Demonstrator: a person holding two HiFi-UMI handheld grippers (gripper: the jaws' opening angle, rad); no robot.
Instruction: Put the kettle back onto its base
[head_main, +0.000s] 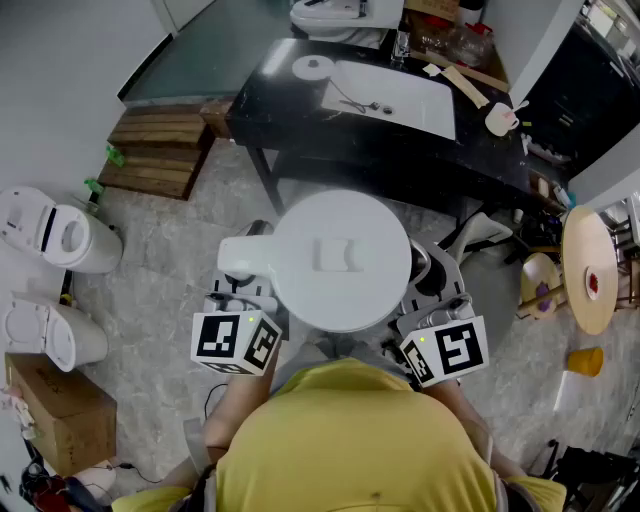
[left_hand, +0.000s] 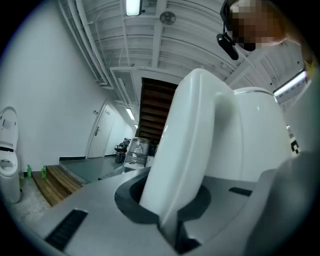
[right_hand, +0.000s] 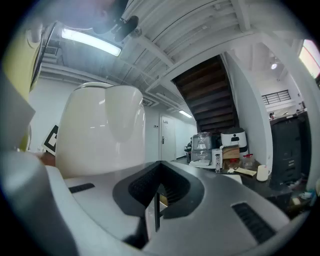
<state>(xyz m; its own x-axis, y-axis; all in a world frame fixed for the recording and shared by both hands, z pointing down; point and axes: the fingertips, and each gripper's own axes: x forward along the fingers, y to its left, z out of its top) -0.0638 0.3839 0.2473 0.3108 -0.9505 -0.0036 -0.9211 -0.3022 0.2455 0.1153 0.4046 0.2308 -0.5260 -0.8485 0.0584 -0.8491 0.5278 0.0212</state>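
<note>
Your left hand-held gripper (left_hand: 175, 225) is clenched on the 9 o'clock handle (left_hand: 187, 150) of the white plastic kettle (head_main: 340, 260), held aloft near your chest, with the right hand-held gripper (right_hand: 155, 210) closed empty at 4 o'clock, so reaching what looks like its round white base (head_main: 313, 67) on the black desk (head_main: 480, 150) at 12 o'clock remains.

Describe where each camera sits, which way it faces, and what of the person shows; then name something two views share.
Head view: on the person's head, looking steeply down at the white kettle, left tool and right tool flanking it; yellow shirt below.
Left gripper view: on the left tool, facing level along jaws shut on the kettle's handle; the person's head above.
Right gripper view: on the right tool, level, jaws together, empty; kettle at left, shirt at the edge.
Shared: both gripper views show kettle and dark staircase.
</note>
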